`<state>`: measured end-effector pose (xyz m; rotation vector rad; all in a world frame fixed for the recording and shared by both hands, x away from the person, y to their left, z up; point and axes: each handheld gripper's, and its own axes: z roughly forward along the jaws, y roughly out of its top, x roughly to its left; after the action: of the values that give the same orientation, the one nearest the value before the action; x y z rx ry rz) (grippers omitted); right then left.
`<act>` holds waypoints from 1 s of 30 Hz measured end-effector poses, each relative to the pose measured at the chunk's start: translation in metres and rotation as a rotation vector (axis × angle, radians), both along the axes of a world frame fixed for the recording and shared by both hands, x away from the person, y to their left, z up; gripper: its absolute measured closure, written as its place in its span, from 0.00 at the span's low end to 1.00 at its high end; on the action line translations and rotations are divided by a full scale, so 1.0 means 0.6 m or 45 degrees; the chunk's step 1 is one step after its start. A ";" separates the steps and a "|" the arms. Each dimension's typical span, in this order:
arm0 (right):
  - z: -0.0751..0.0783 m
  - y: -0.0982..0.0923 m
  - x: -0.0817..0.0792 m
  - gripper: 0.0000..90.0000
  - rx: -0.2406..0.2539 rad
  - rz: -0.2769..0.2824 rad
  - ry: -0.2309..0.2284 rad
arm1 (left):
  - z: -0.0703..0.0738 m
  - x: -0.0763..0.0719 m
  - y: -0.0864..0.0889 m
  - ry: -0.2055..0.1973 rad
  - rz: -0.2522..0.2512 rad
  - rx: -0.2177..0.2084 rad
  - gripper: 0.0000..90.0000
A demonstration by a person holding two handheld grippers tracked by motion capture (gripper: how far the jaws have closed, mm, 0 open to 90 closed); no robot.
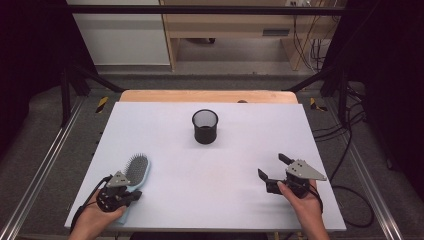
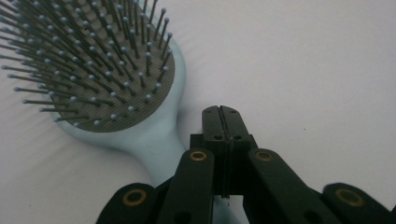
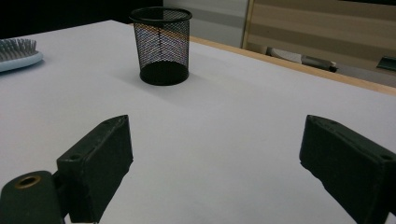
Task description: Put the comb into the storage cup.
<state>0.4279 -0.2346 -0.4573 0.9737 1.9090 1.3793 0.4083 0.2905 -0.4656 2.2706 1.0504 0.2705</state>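
Your left gripper [image 2: 222,122] sits pressed together, empty, right beside the pale-blue hairbrush [image 2: 116,79] handle, which lies bristles-up well short of the mesh cup [image 1: 205,126], ready for a pinch; your right gripper [image 1: 274,168] waits spread wide, empty, also short of that cup.

Each claw is matte black, built from flat linkage bars pinned with brass-coloured rivets. The left claw [image 2: 221,122] ends in two squared blocks with small screw holes near their base. The right claw [image 3: 212,163] has thick, blunt rectangular pads and carries a grey three-cornered plate on top. A black cable trails from each. Both forearms are bare, without sleeves.
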 end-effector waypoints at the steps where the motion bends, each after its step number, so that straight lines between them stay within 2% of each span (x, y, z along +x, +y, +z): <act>1: 0.000 0.000 0.000 0.11 -0.001 0.000 -0.001 | 0.000 0.001 0.003 -0.002 0.005 -0.002 1.00; 24: 0.000 0.001 0.000 0.11 -0.010 0.000 0.001 | 0.002 0.003 0.029 -0.009 0.040 0.030 1.00; 30: -0.001 0.002 0.000 0.11 -0.012 0.003 0.004 | 0.002 0.001 0.040 -0.011 0.062 0.021 1.00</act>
<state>0.4281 -0.2333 -0.4579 0.9704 1.9177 1.3698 0.4090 0.3146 -0.4647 2.2591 1.1037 0.3100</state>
